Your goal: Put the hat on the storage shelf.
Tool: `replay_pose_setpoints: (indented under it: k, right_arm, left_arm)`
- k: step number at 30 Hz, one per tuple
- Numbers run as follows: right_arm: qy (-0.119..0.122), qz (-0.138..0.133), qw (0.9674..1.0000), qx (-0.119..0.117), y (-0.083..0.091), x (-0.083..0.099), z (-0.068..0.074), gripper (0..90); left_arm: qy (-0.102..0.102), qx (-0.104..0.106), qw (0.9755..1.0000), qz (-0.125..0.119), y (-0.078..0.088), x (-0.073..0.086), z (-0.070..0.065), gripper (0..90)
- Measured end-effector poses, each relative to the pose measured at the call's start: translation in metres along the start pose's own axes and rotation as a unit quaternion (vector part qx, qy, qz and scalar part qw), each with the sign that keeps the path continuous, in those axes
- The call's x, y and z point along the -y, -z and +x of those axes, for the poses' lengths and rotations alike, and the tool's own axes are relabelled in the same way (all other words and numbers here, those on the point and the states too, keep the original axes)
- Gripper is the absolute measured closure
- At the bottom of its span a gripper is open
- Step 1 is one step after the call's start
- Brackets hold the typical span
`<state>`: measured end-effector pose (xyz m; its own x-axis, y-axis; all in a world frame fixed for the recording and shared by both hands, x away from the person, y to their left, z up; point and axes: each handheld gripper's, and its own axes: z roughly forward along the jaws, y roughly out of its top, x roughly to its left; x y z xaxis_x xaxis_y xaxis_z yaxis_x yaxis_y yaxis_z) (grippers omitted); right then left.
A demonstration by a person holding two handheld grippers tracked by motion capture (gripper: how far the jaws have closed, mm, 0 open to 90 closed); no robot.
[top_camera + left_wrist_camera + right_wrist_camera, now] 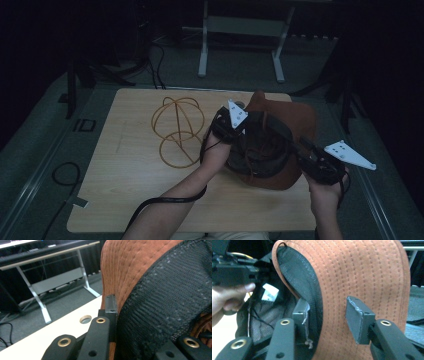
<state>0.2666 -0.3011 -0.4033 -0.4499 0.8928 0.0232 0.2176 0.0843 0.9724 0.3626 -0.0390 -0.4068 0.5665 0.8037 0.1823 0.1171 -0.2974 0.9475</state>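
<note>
A rust-brown hat (295, 120) with a black mesh lining is tipped up on the right half of the wooden table (125, 190). My left gripper (246, 131) is at its left rim. In the left gripper view the jaws (142, 322) are pressed on the thick black band and brown brim (130, 265). My right gripper (298, 146) is at the hat's near right edge. In the right gripper view it (328, 312) stands open astride the rim: one pad inside the lining, the other off the brown outside (362, 272). The left gripper (234, 270) and a hand show beyond.
A gold wire hat stand (177, 130) lies left of the hat. A white label (270, 293) hangs inside the lining. The table has a round hole (85, 319) near its far edge. A grey metal frame (240, 30) stands on the floor behind.
</note>
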Motion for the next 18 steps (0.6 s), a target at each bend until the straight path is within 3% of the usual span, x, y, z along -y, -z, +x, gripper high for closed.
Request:
replay_pose_setpoints:
  k: [6,9,11,14,15,17,18]
  right_arm:
    - [0.003,-0.005,0.9998,-0.018,0.011,0.0,-0.005,52.6]
    - [0.005,-0.011,0.9994,-0.032,0.015,0.0,-0.003,50.1]
    - [0.01,-0.021,0.9989,-0.041,0.023,-0.003,-0.002,47.4]
    - [0.01,-0.04,0.9989,-0.023,0.034,-0.006,-0.01,50.3]
    - [0.014,-0.044,0.9989,0.0,0.038,-0.006,-0.015,51.7]
    - [0.014,-0.045,0.9988,0.014,0.042,-0.006,-0.025,53.8]
    - [0.016,-0.043,0.9985,0.029,0.044,-0.005,-0.031,54.3]
  left_arm:
    - [-0.004,-0.001,0.9999,-0.01,0.005,0.001,-0.003,87.5]
    - [0.011,0.004,0.9999,-0.008,0.004,0.003,0.002,87.5]
    - [0.011,0.002,0.9999,-0.011,0.005,0.004,0.005,87.5]
    - [0.011,0.013,0.9993,-0.033,0.008,0.008,0.011,87.5]
    - [0.008,0.027,0.9986,-0.044,0.01,0.009,0.013,87.4]
    - [-0.005,0.031,0.9979,-0.057,0.013,0.01,0.014,87.4]
    - [-0.006,0.044,0.997,-0.064,0.014,0.011,0.014,87.4]
